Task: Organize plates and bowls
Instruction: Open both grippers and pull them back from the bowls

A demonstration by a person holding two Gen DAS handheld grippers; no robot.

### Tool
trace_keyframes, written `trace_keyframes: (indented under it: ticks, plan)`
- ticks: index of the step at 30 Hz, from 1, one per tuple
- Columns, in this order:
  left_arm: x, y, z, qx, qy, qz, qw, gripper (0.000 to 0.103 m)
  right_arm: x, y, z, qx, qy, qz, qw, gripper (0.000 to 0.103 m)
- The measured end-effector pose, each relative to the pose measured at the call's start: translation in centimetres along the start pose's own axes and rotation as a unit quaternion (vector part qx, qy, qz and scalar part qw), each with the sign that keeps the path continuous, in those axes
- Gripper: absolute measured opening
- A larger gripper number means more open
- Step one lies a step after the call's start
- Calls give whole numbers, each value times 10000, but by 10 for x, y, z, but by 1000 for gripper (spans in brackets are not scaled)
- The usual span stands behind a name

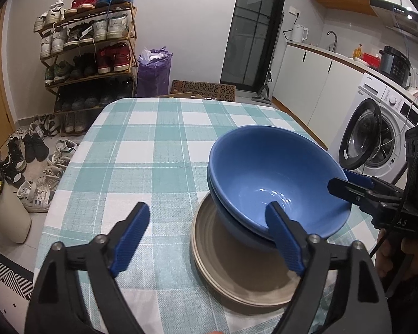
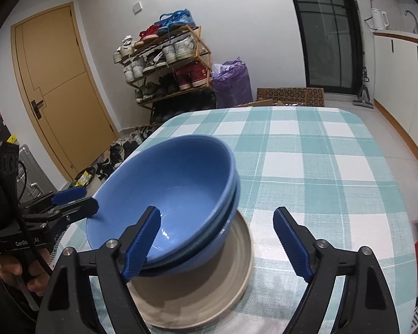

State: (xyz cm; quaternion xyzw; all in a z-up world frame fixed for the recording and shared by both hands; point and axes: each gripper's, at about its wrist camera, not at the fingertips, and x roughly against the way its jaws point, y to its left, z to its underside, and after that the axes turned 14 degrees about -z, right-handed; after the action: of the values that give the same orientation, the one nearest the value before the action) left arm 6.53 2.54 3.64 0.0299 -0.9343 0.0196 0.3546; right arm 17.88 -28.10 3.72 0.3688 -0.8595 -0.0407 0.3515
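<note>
two blue bowls (image 1: pixel 278 178) nested on grey plates (image 1: pixel 237 275), both hand-held grippers (image 1: pixel 211 236) (image 2: pixel 217 239) spread apart

We see a table (image 1: pixel 142 144) covered with a teal-and-white checked cloth. At far left stands a wooden shoe rack (image 1: pixel 89 53); a purple bag (image 1: pixel 154 72) sits beside it. At right are white cabinets (image 1: pixel 306 83) and a washing machine (image 1: pixel 376 133). An orange door (image 2: pixel 58 83) occupies the left wall.

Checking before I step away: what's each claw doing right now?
Left claw: open, holding nothing.
Right claw: open, holding nothing.
</note>
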Motion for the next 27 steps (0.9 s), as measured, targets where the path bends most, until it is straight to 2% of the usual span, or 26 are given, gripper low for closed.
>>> trace_keyframes:
  ticks: [3,6,8,16,27]
  plan:
    - [7,-2,3,-64,-109,-31,9999,96,6,-1,4,15,-51,-4,10000,98]
    - [14,-4,7,-124,-248,-36,9996,103,13,2,9,133,-136,-23,9998,101]
    - [20,-5,11,-153,-380,-57,9991,103,18,4,13,199,-207,-54,9996,102]
    - [39,-9,24,-340,-753,-276,9962,103,38,12,28,469,-430,-30,9980,102]
    - [56,-1,43,-258,-1017,-464,9934,103,73,14,53,769,-780,57,9940,102]
